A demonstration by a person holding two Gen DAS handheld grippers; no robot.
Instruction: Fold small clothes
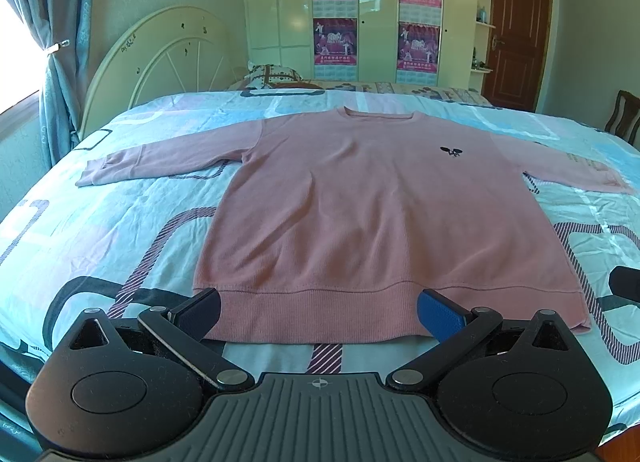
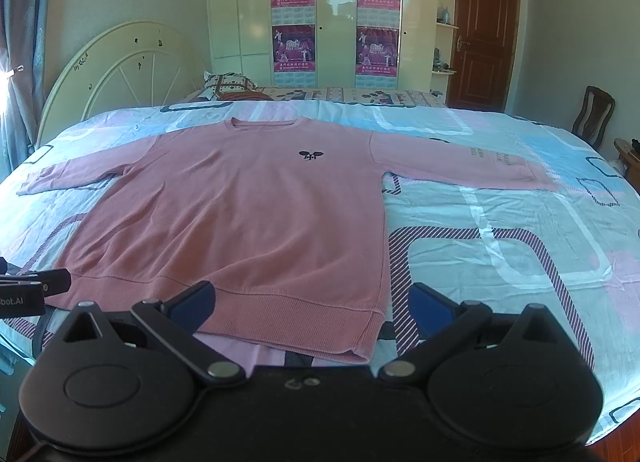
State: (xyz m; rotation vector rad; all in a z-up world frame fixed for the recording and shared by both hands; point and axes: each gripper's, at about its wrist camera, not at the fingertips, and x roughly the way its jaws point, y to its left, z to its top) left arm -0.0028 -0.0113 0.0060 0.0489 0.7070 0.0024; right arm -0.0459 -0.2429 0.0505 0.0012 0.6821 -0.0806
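Note:
A pink long-sleeved sweater [image 1: 360, 202] lies flat and face up on the bed, sleeves spread to both sides, hem toward me, a small dark logo on the chest. It also shows in the right wrist view [image 2: 240, 214]. My left gripper [image 1: 318, 314] is open and empty, its fingers just above the hem near the sweater's left half. My right gripper [image 2: 312, 306] is open and empty at the hem's right corner. The left gripper's edge shows at the far left of the right wrist view [image 2: 24, 290].
The bed [image 1: 100, 230] has a light blue and pink patterned sheet. A cream headboard [image 1: 160, 58] stands at the left, pillows [image 1: 272, 76] behind the sweater. A wardrobe with posters, a brown door and a wooden chair [image 2: 594, 110] stand beyond.

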